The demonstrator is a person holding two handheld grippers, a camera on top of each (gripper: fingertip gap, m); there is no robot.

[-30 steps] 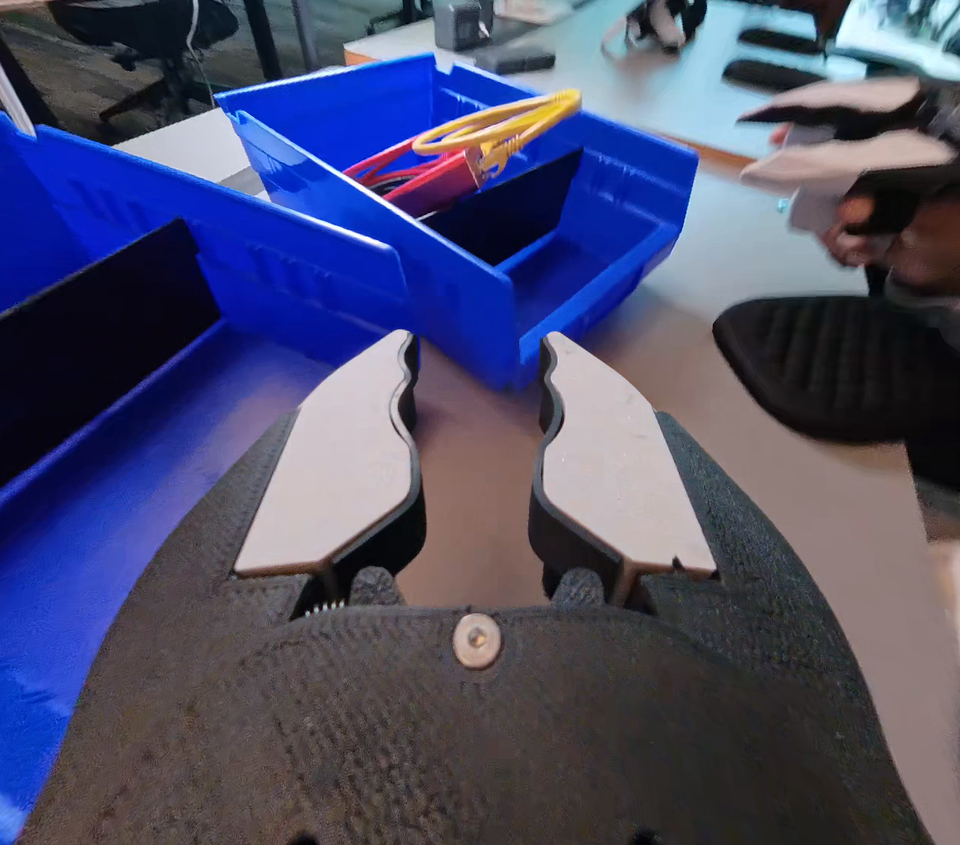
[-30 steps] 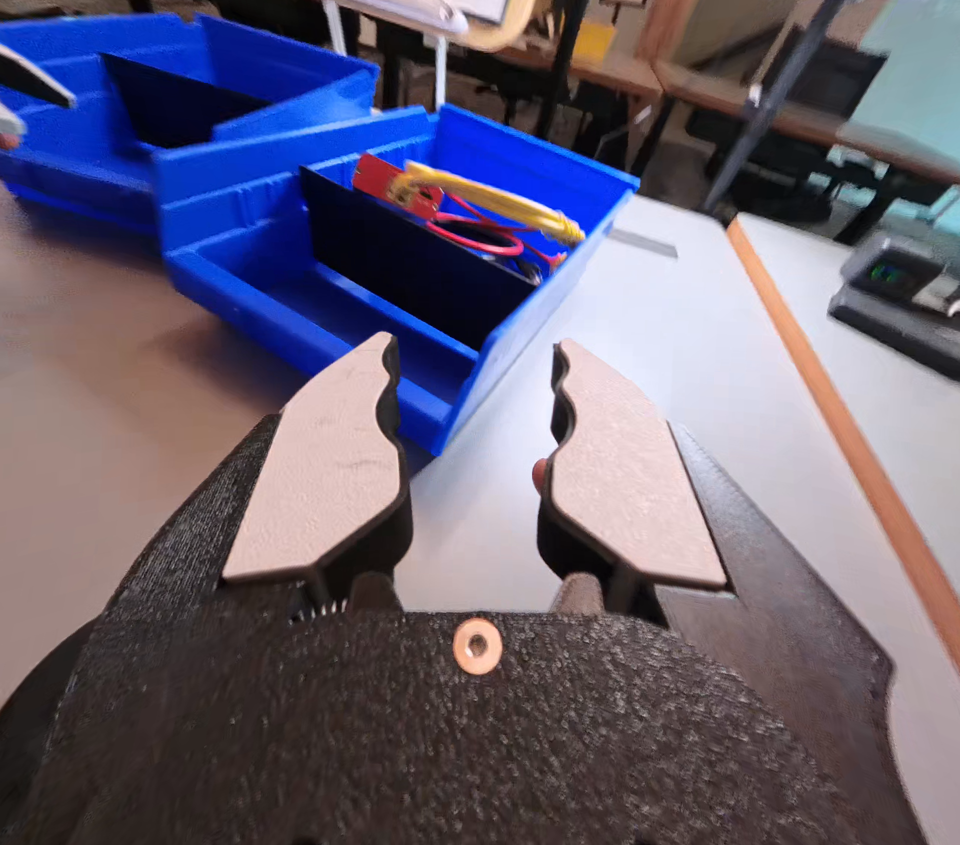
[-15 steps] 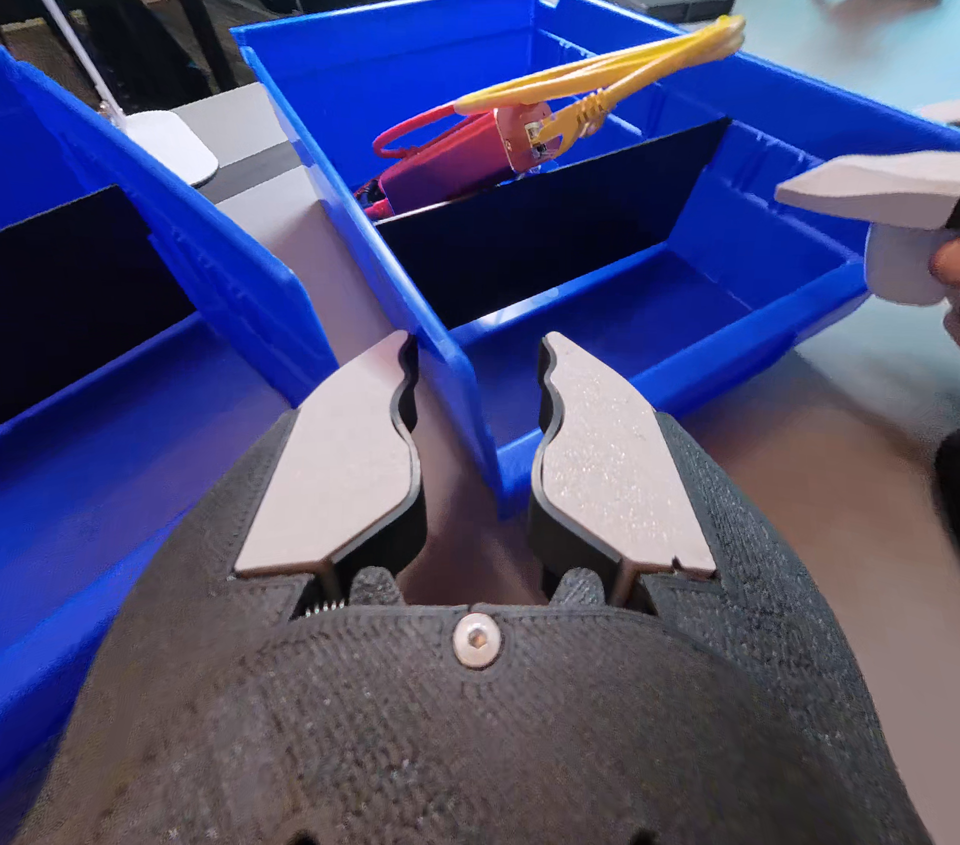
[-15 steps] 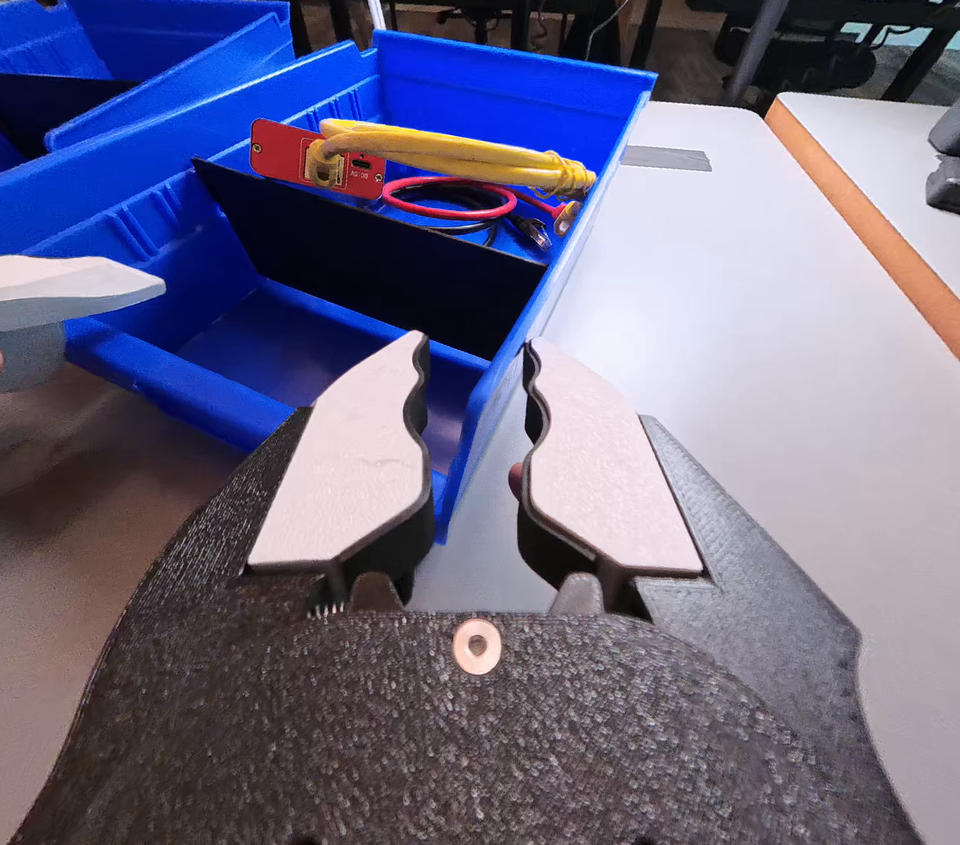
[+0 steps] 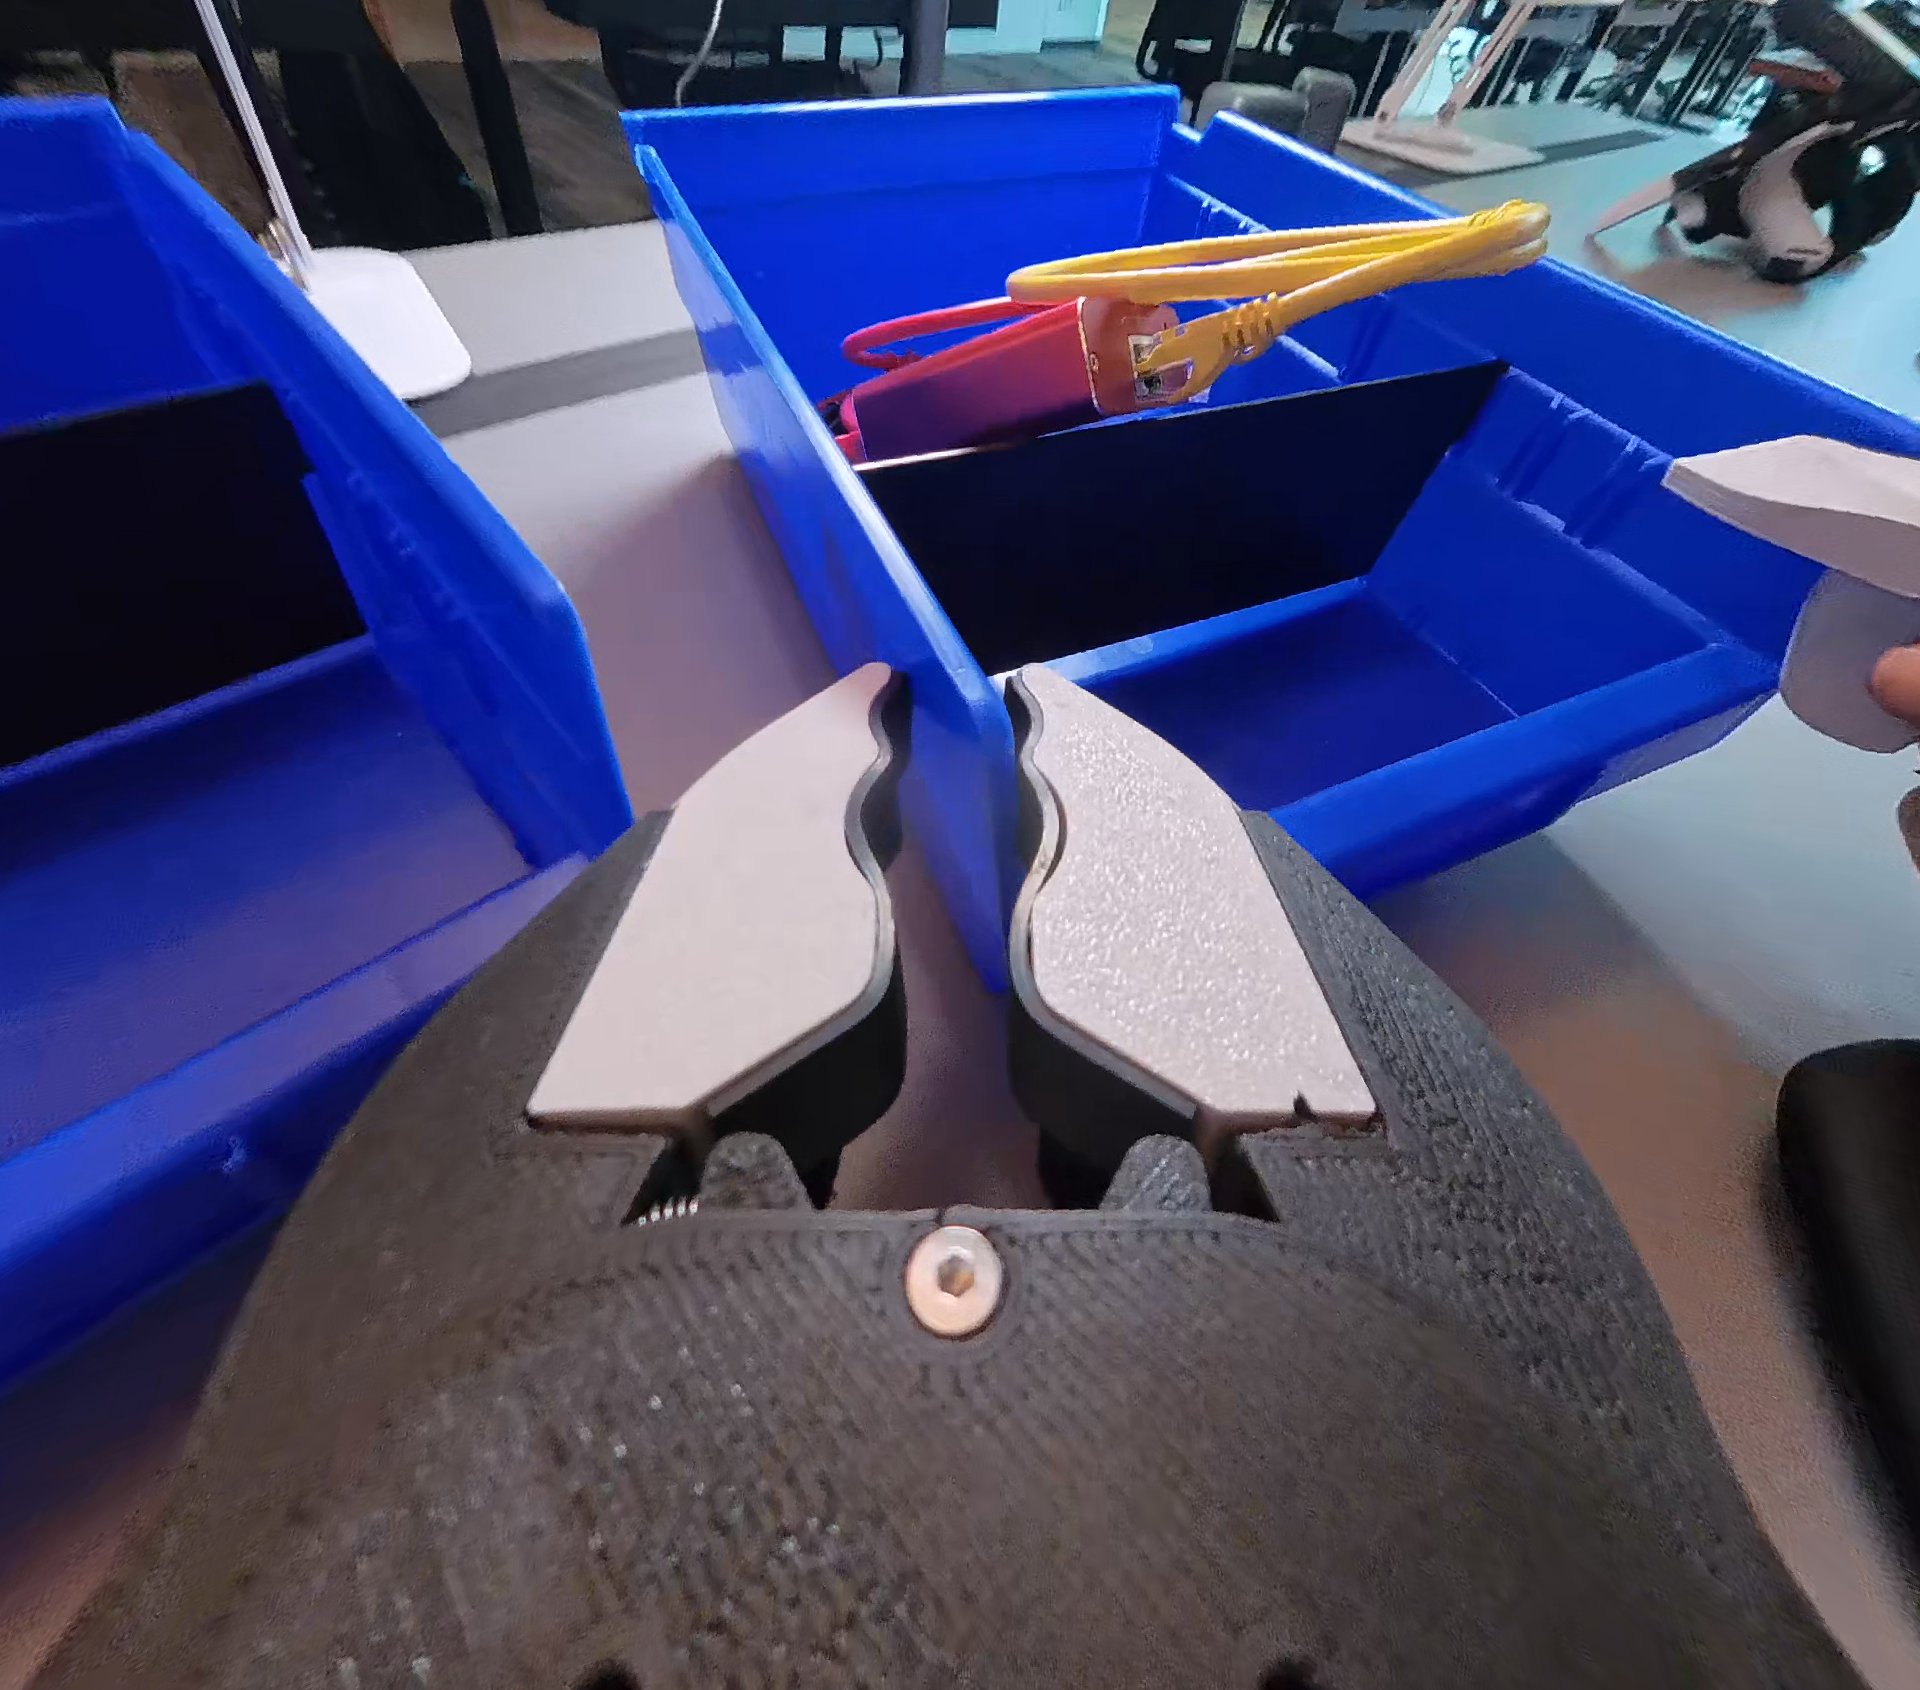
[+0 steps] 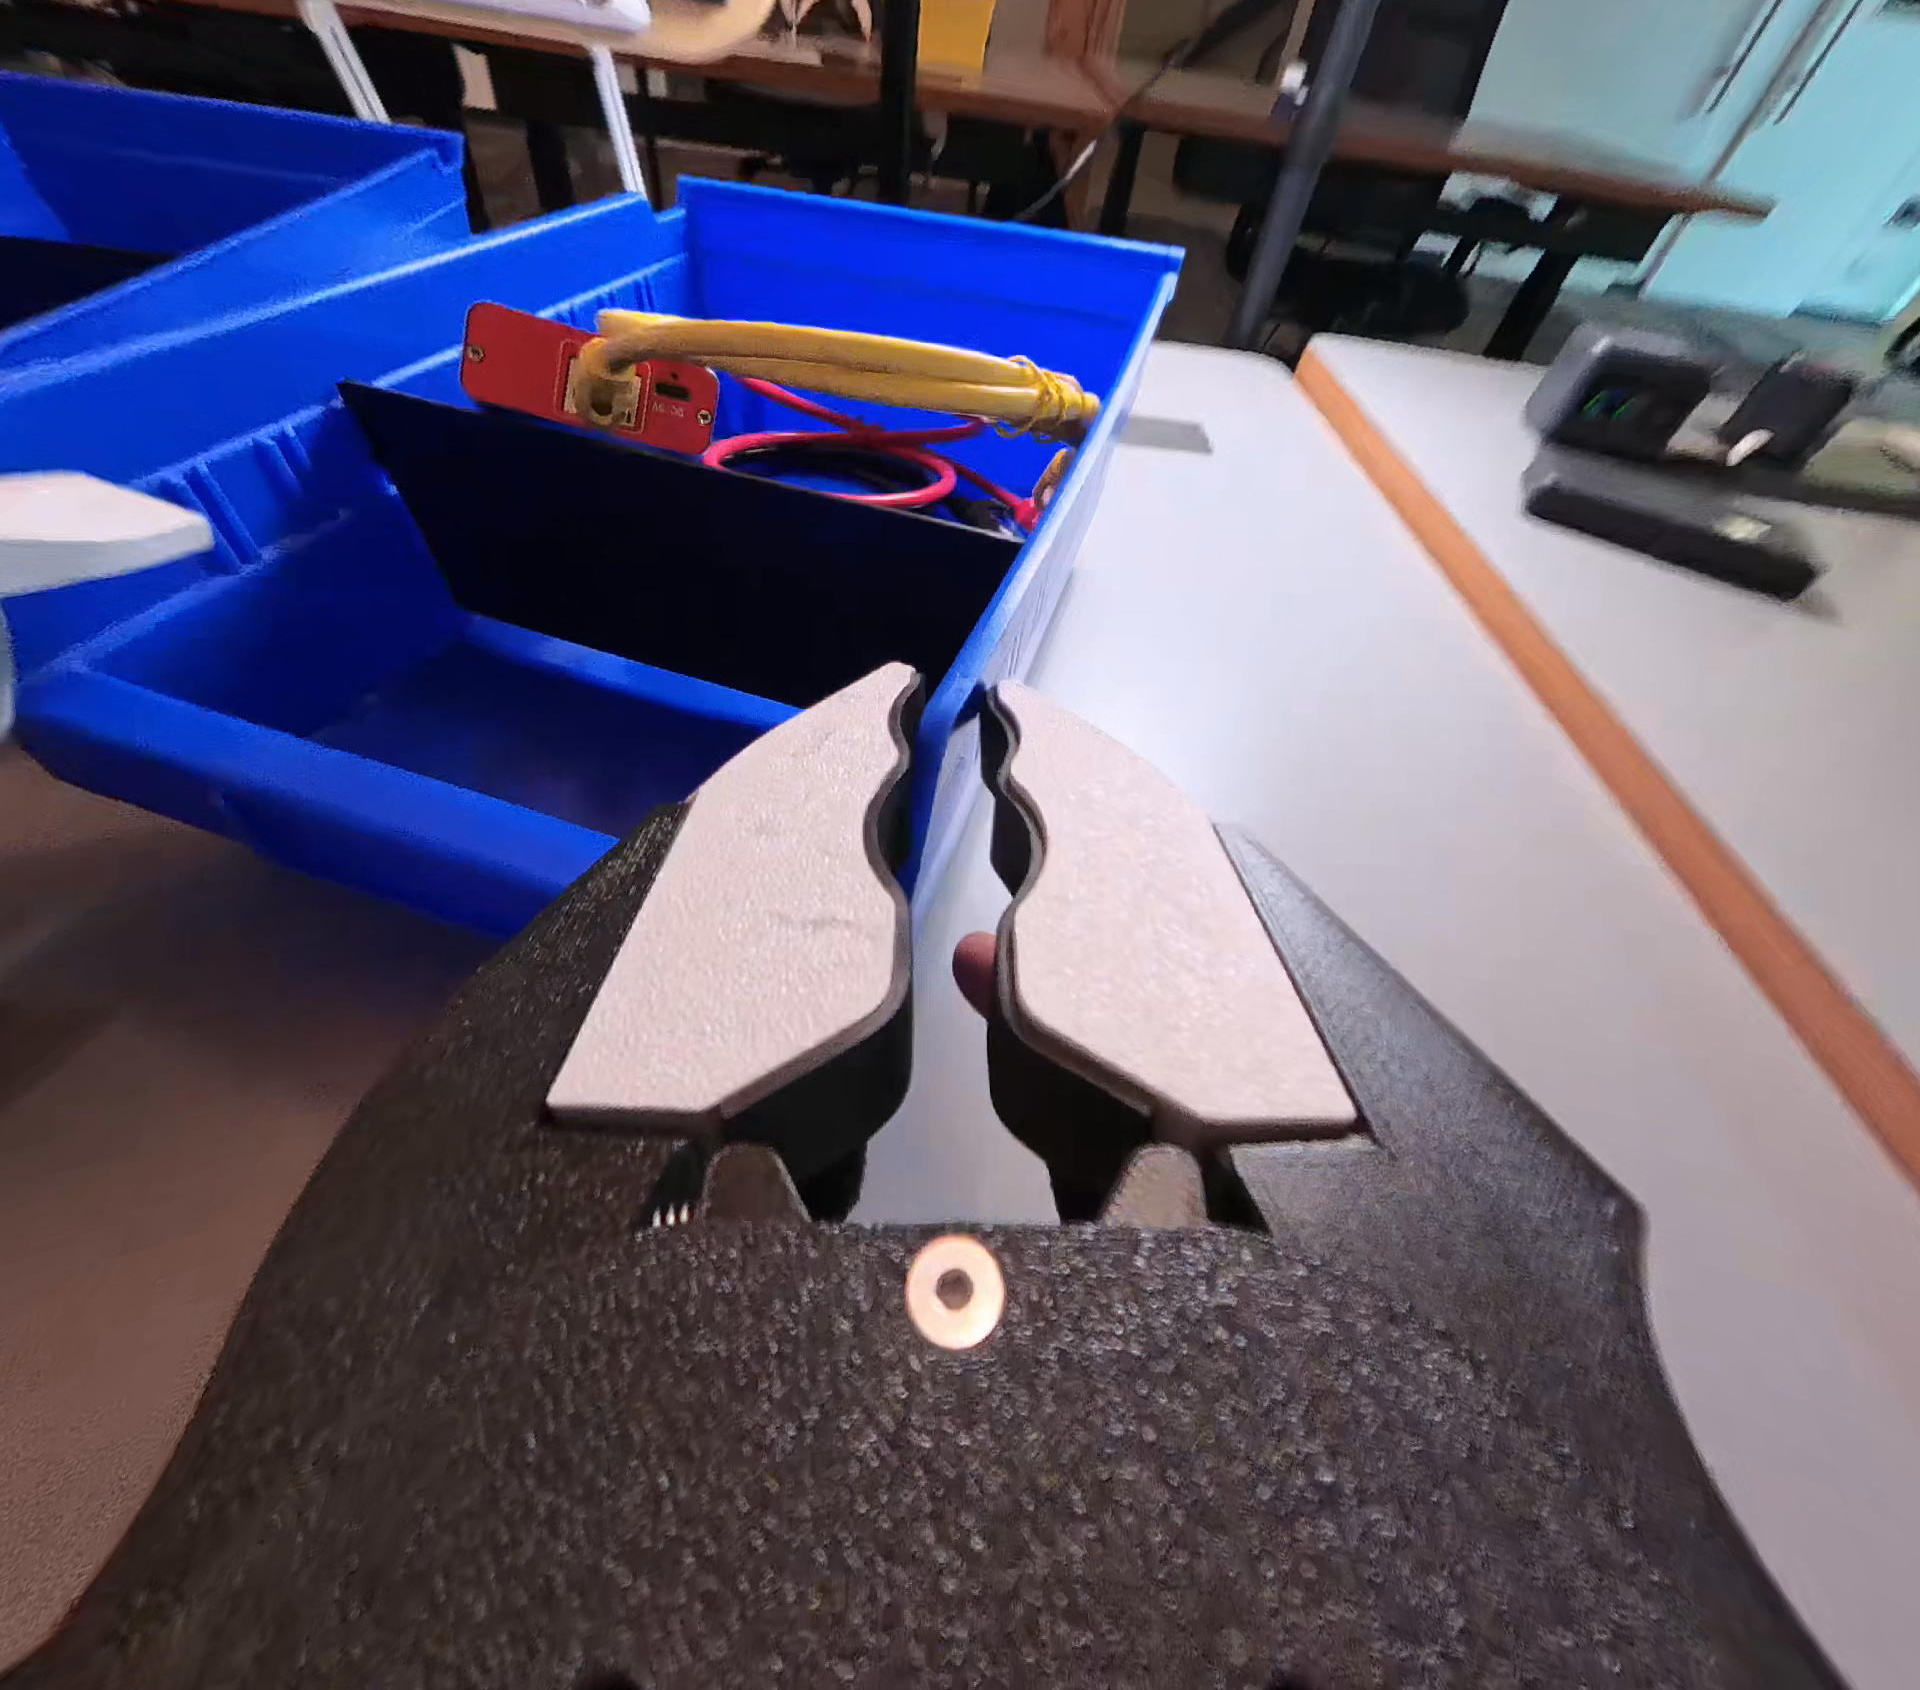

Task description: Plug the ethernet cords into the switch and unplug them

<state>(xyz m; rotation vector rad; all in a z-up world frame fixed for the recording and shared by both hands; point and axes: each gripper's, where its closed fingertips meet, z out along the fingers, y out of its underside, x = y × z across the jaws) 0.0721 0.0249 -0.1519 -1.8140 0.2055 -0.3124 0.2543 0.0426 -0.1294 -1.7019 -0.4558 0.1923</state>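
With the left gripper (image 5: 951, 695) and right gripper (image 6: 951, 700) each clenched on a side wall of the blue plastic bin (image 5: 1538, 767), a jerky pull could spill the red metal switch (image 6: 590, 391) and coiled yellow ethernet cord (image 6: 842, 362).

A red slab-shaped switch (image 5: 997, 388) lies in the far compartment of a blue bin (image 5: 1621, 528), tilted so that its port end leans up over the black divider (image 5: 1164, 518), a little right of centre in the upper half of the left wrist view. A yellow ethernet cord (image 5: 1288, 264), coiled into a long flat bundle (wrapped tight at its far end), has one plug seated in that port face and reaches out toward the bin's right wall. In the right wrist view the red faceplate (image 6: 587, 390) shows at upper left of centre, with the yellow bundle (image 6: 842, 367) running right from it.
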